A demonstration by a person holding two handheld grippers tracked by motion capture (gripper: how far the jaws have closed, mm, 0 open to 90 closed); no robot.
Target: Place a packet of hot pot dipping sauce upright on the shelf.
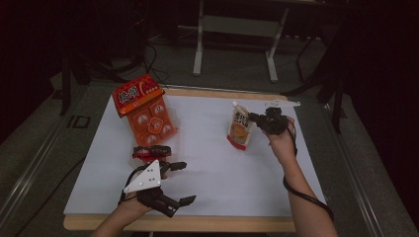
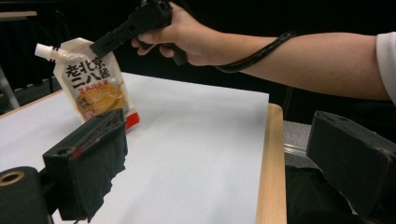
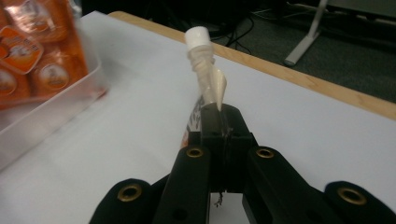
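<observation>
Here, at the left of the high view, an orange tray of small sealed cups (image 1: 150, 123) lies on the white sheet (image 1: 207, 168) that covers the table (image 1: 188, 223), with a red and orange carton (image 1: 137, 94) at its far end, touching it. In the right gripper view the same tray (image 3: 44, 79) shows at the left edge, its clear plastic wall facing the camera.

Just in front of the tray in the high view, a small dark red object (image 1: 150, 151) lies on the sheet; what it is I cannot tell. The left gripper (image 1: 179, 182) rests near the front edge of the table, close to that object but apart from it. Its jaws stand wide apart with nothing between them, as the left gripper view shows.

Further right, the spouted sauce pouch (image 1: 240, 126) hangs upright, tilted a little, over the right half of the sheet. In the left gripper view the pouch (image 2: 93, 86) has its white cap pointing up and to the left, and whether its bottom edge touches the sheet I cannot tell.

The right gripper (image 1: 254, 117) grips the pouch at its top edge, just beside the spout. In the right gripper view its jaws are pressed together on the thin top seam of the pouch (image 3: 208, 79), with the white cap rising just beyond them.
</observation>
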